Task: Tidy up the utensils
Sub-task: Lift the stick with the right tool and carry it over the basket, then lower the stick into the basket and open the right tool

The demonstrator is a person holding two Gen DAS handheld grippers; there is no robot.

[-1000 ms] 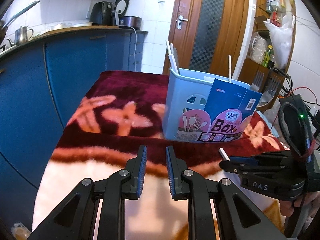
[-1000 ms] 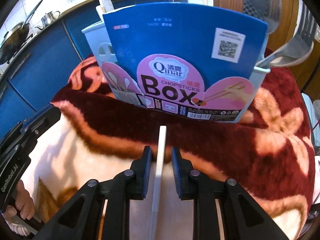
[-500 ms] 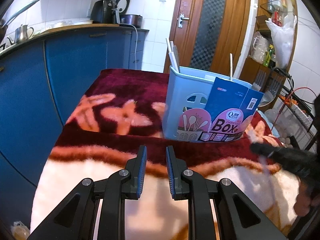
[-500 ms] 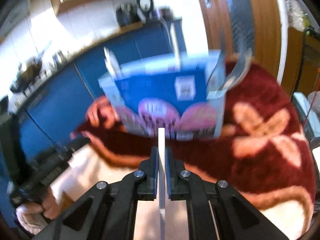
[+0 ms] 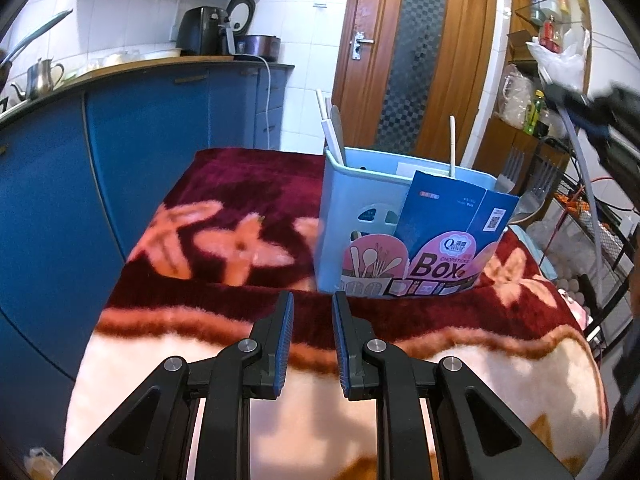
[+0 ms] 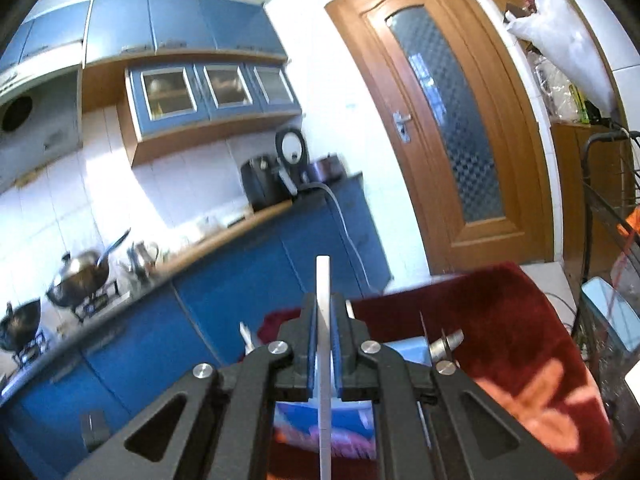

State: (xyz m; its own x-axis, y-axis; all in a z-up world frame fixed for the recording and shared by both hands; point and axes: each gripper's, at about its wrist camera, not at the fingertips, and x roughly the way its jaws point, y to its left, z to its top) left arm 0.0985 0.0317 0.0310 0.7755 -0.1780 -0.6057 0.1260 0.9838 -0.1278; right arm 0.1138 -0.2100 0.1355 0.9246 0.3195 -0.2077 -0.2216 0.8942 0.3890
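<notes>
Right gripper (image 6: 325, 312) clamped on white chopstick (image 6: 323, 276) — raised above the blue utensil box (image 5: 368, 204) on the blanket (image 5: 224, 240). Left gripper (image 5: 312, 304) parted, holding nothing.

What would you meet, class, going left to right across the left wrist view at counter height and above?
Metal kettle → black air fryer → wooden door → white plastic bag → right gripper holding a white chopstick.
</notes>
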